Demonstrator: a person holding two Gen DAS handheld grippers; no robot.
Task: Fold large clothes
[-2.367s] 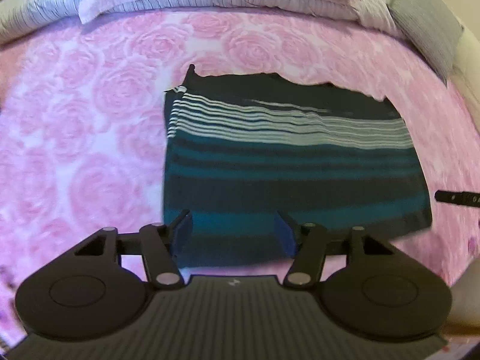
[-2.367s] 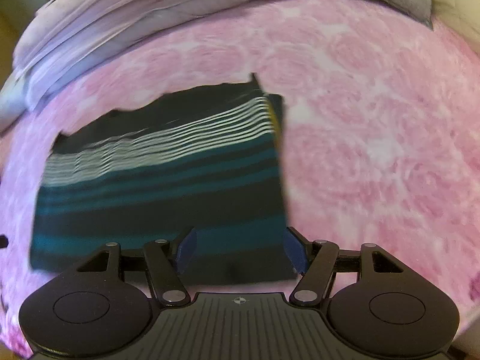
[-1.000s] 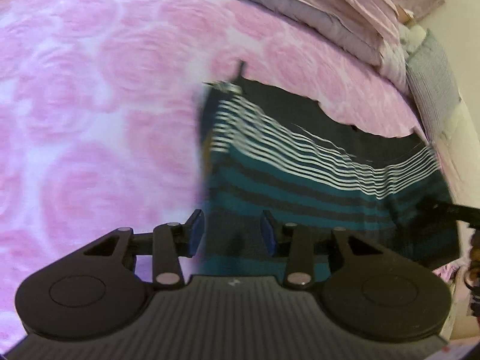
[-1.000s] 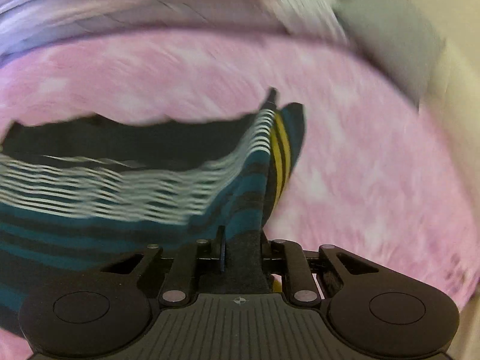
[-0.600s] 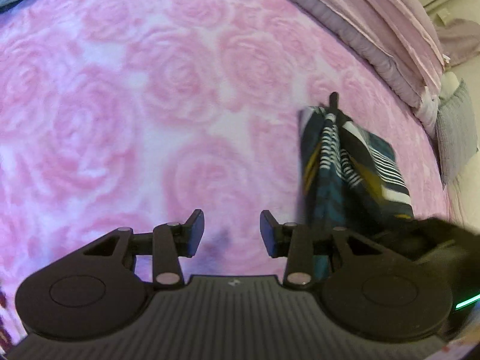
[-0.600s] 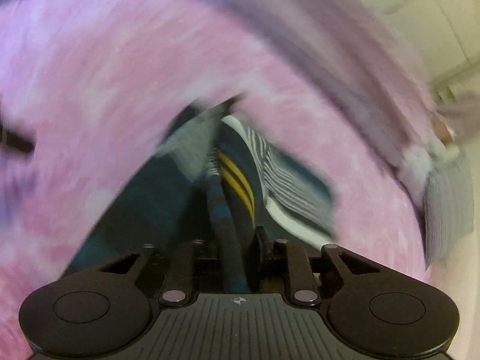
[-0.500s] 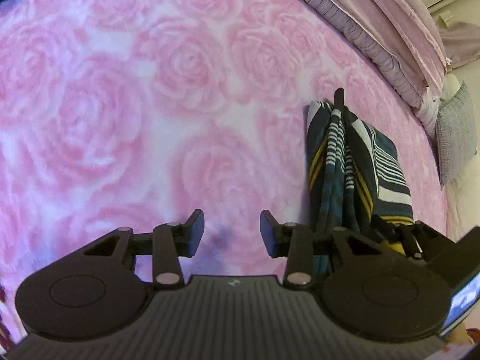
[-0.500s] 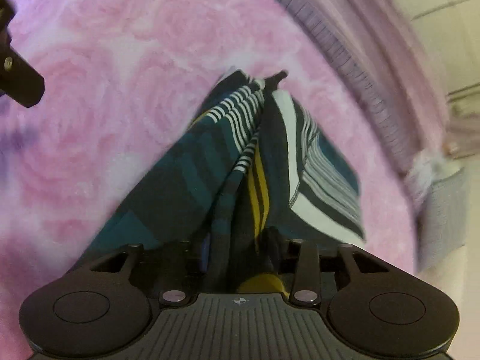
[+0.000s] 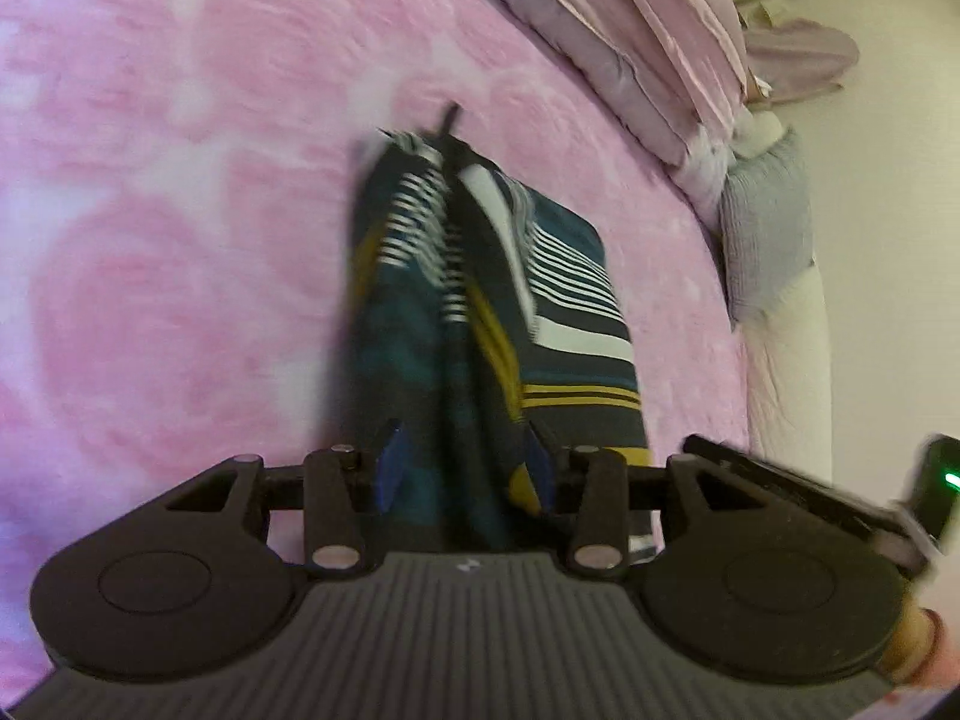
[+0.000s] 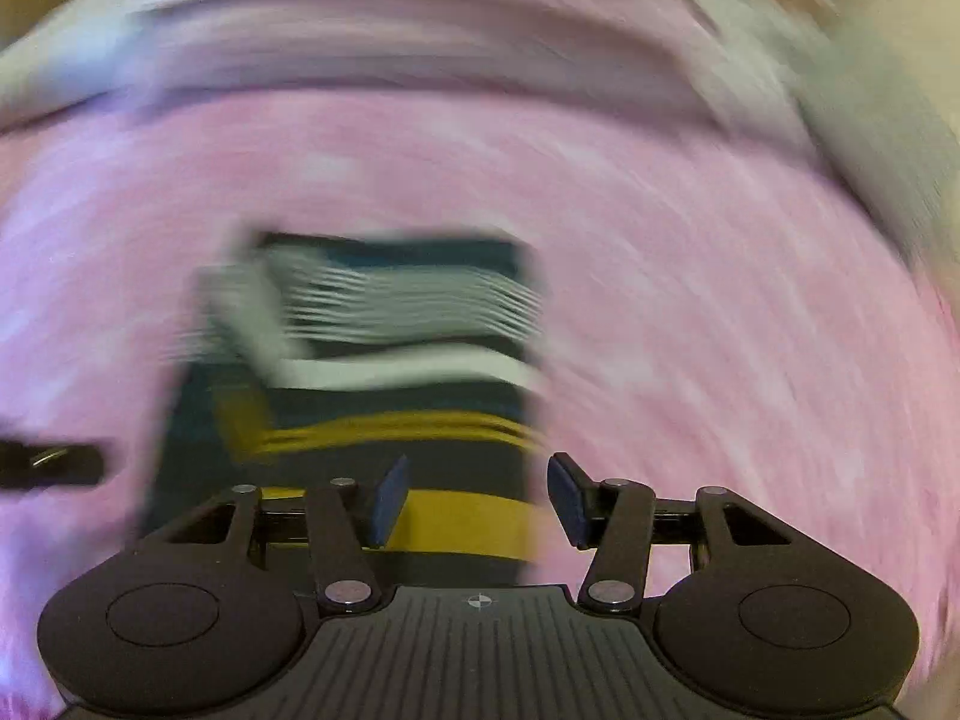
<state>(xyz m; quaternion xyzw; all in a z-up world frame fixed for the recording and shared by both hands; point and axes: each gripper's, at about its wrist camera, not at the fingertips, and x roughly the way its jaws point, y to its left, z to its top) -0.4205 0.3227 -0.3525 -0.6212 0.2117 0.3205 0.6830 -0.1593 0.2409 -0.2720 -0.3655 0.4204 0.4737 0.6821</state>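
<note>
Nearest in the left wrist view, the left tool (image 9: 465,471) points down at the striped garment (image 9: 480,324), its blue pads (image 9: 389,468) standing apart and opening a little; a raised ridge of the dark teal cloth runs up between them, but whether the pads press on it cannot be told, since gaps show on both sides. In the right wrist view, which is badly smeared by blur, the right tool (image 10: 477,501) has its jaws spreading wider, with the near yellow-banded edge of the garment (image 10: 396,372) lying below and between the pads (image 10: 389,501) without either pad touching it. The other tool's black body (image 9: 798,492) shows at the right edge of the left view, just beside the garment's near corner. The garment lies folded on the pink rose-patterned bedspread (image 9: 168,276), part flat and showing white, yellow and teal stripes, part bunched up along its left side. Farther off, at the head of the bed, lie pale lilac pillows (image 9: 648,42) and a grey cushion (image 9: 765,240).
</note>
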